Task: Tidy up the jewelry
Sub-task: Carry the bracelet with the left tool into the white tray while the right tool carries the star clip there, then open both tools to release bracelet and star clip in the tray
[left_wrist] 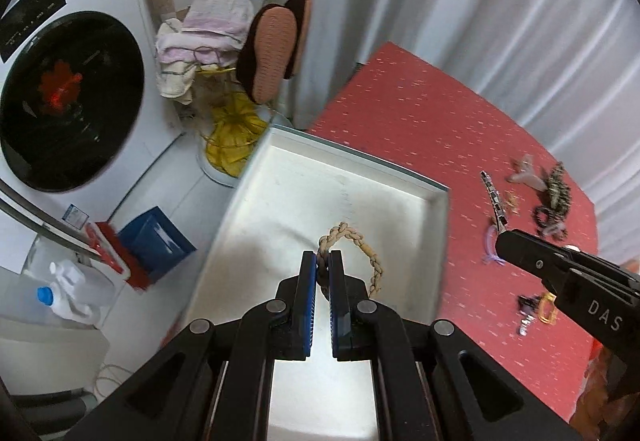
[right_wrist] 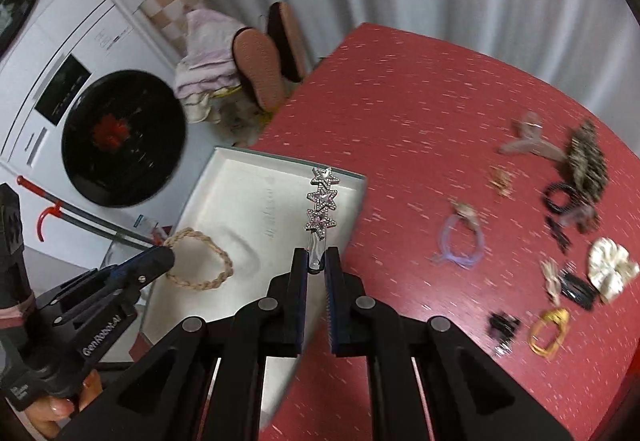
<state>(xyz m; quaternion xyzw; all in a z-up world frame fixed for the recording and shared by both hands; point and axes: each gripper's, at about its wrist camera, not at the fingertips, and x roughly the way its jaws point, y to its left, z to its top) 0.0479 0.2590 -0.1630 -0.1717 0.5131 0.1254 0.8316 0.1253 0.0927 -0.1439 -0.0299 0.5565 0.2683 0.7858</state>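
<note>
Braided bracelet (left_wrist: 362, 249), beige: pinched at one end between the closed pads of the left gripper (left_wrist: 323, 261), its loop hanging over the white tray (left_wrist: 438, 225). Star hair clip (right_wrist: 322, 203), rhinestone: clamped by its clear tail in the right gripper (right_wrist: 316, 261), stars projecting beyond the fingertips above the tray's edge. Remaining hair accessories (right_wrist: 576, 177): scattered on the red table (right_wrist: 400, 101).
</note>
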